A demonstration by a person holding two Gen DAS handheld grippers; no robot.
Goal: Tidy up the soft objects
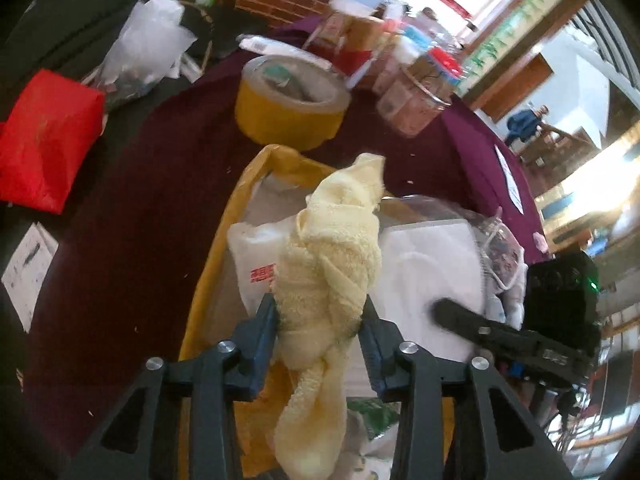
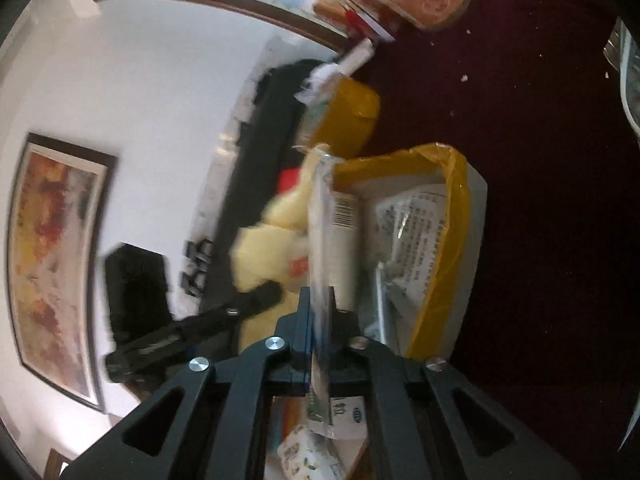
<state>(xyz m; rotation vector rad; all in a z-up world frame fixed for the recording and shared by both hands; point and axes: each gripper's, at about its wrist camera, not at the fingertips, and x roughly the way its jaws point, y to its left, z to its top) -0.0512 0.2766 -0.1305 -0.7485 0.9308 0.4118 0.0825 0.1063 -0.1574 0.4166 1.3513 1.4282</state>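
My left gripper is shut on a twisted pale yellow towel, its blue pads pressing the roll from both sides above an open cardboard box edged with yellow tape. White plastic packets lie inside the box. My right gripper is shut on a flat white plastic packet with a barcode, held edge-on over the same box. In the right wrist view the towel shows blurred at the left.
A dark maroon cloth covers the table. A yellow tape roll stands behind the box, with jars beyond it. A red bag and a clear plastic bag lie at the left. A framed picture hangs on the wall.
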